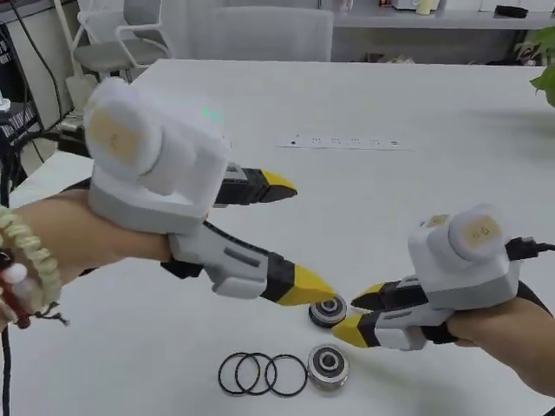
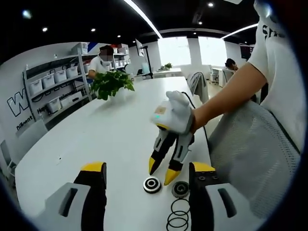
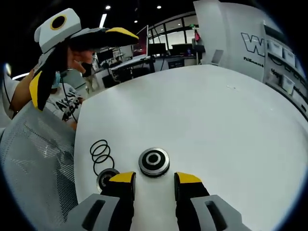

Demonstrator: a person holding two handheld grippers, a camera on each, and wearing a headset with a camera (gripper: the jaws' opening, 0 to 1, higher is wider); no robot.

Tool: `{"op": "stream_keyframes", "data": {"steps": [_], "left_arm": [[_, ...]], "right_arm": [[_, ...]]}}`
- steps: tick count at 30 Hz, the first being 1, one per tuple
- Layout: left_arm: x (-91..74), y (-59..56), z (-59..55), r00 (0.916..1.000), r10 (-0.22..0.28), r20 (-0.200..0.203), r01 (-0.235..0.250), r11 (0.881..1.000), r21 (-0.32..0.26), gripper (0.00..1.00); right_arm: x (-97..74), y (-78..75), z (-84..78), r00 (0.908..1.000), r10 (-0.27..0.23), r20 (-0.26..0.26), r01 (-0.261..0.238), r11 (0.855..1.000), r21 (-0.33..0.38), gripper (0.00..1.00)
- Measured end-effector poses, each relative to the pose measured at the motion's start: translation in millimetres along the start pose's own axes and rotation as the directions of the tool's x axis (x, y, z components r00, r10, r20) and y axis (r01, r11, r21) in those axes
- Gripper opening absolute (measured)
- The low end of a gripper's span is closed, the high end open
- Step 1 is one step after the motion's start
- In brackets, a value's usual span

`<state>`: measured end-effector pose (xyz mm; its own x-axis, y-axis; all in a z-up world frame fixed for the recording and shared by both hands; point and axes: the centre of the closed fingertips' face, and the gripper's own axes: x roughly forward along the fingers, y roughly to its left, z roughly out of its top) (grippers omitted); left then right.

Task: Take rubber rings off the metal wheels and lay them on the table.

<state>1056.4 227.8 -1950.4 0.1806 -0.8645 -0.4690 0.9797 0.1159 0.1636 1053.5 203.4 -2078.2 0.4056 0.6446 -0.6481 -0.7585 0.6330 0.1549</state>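
Two metal wheels lie near the table's front edge. One wheel (image 1: pixel 328 310) (image 3: pixel 154 161) has a dark rim and sits just ahead of my right gripper (image 1: pixel 357 316) (image 3: pixel 155 179), which stands open with nothing held. My left gripper (image 1: pixel 299 238) (image 2: pixel 147 169) hovers above and left of it, jaws wide open, and its lower fingertip (image 1: pixel 316 290) is close to that wheel. The second wheel (image 1: pixel 328 365) (image 2: pixel 180 189) lies nearer me. Three black rubber rings (image 1: pixel 260 374) (image 3: pixel 100 151) lie overlapping in a row on the table, beside this second wheel.
The white table (image 1: pixel 364 113) stretches far ahead. A flat white power strip (image 1: pixel 345 141) lies mid-table. A potted plant (image 2: pixel 110 83) stands at a far corner. Chairs stand beyond the table's far edge, and people are in the room.
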Motion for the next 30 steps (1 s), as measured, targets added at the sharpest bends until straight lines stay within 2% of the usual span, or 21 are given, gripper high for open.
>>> {"op": "stream_keyframes", "data": {"steps": [3, 9, 12, 15, 16, 21, 25, 30], "left_arm": [[11.2, 1.3, -8.3, 0.9998, -0.010, -0.019, 0.010, 1.000, -0.009, 0.66], [35.4, -9.3, -30.4, 0.9973, -0.044, -0.058, 0.042, 0.999, -0.033, 0.62], [44.1, -7.1, -40.2, 0.9971, -0.029, -0.070, 0.028, 0.999, -0.025, 0.57], [51.5, -1.6, -46.4, 0.9988, 0.002, -0.050, -0.006, 0.997, -0.082, 0.51], [53.3, -0.8, -51.0, 0.9985, 0.001, -0.054, -0.007, 0.995, -0.096, 0.49], [56.2, 1.4, -69.7, 0.9956, 0.007, -0.093, -0.017, 0.995, -0.098, 0.42], [59.3, 2.7, -75.5, 0.9961, 0.021, -0.086, -0.033, 0.990, -0.137, 0.39], [64.2, -2.6, -79.6, 0.9957, 0.015, -0.091, -0.027, 0.990, -0.136, 0.34]], "right_arm": [[-0.2, -0.7, 0.4, 1.0000, -0.003, 0.002, 0.003, 1.000, 0.001, 0.30], [0.2, -1.2, 0.2, 1.0000, -0.008, 0.004, 0.008, 1.000, 0.003, 0.30], [0.6, 0.0, 0.2, 1.0000, -0.006, 0.004, 0.006, 1.000, 0.002, 0.30], [1.3, 0.7, -0.1, 1.0000, -0.005, 0.002, 0.005, 1.000, -0.001, 0.30], [1.3, 1.1, -0.3, 1.0000, -0.004, 0.001, 0.004, 1.000, -0.001, 0.30], [1.9, 1.4, -0.4, 1.0000, -0.004, -0.003, 0.004, 1.000, -0.007, 0.30], [2.7, 2.1, -1.3, 1.0000, -0.001, -0.006, 0.001, 1.000, -0.008, 0.30], [3.1, 2.2, -1.7, 1.0000, -0.001, -0.008, 0.001, 1.000, -0.010, 0.29]]}}
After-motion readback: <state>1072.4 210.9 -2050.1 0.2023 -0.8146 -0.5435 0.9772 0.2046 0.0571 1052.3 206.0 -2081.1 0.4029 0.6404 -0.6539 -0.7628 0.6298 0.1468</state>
